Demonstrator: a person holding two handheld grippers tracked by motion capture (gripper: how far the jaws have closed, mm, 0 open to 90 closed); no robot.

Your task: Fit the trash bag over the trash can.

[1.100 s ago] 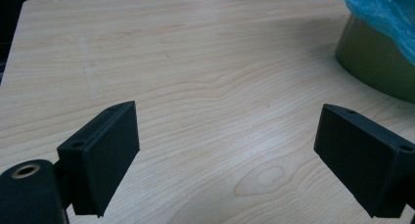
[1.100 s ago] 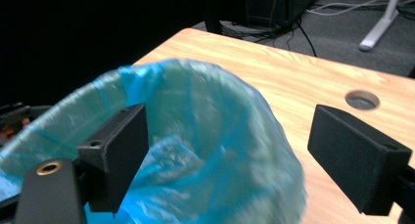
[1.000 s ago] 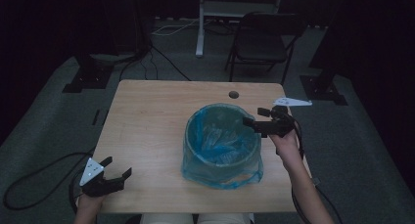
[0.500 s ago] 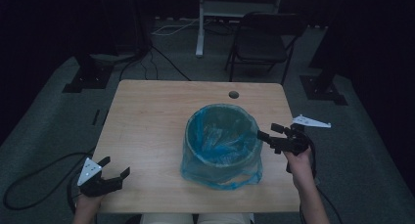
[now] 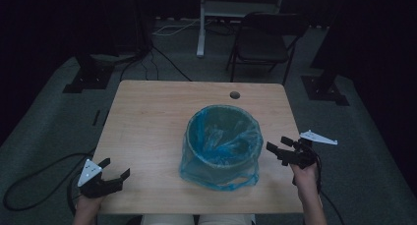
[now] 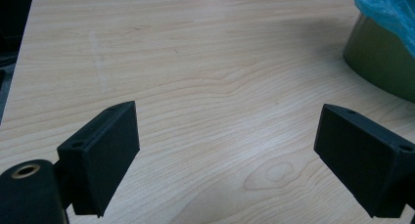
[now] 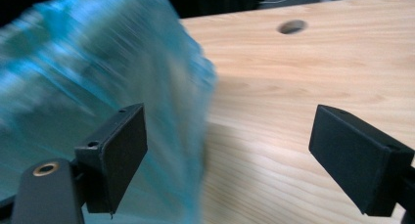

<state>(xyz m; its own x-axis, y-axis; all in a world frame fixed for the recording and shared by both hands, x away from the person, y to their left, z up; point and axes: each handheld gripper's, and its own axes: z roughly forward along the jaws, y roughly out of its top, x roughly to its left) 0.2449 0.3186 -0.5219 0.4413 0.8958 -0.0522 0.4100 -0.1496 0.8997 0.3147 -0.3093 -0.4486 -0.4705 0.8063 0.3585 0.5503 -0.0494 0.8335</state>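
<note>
A round bin lined with a blue plastic bag (image 5: pixel 221 141) stands on the wooden table (image 5: pixel 147 131), right of centre. The bag's edge hangs over the rim and down the sides. My right gripper (image 5: pixel 277 144) is low beside the bin's right side, open, jaws pointing at it. In the right gripper view the blurred blue bag (image 7: pixel 98 87) is just beyond the left jaw, with nothing between the jaws of the right gripper (image 7: pixel 227 155). My left gripper (image 5: pixel 116 167) rests open at the table's near left corner. In its view the left gripper (image 6: pixel 225 155) frames bare wood, with the bin's olive wall (image 6: pixel 381 62) far right.
A cable hole (image 5: pixel 235 95) sits in the table behind the bin. Beyond the table stand a folding chair (image 5: pixel 265 43) and a white post (image 5: pixel 200 23). Cables (image 5: pixel 34 185) lie on the grey floor at left. Bare wood spreads left of the bin.
My right gripper has come down from over the bin's right rim and moved right and nearer to the person, now beside the bin. The left gripper has stayed put.
</note>
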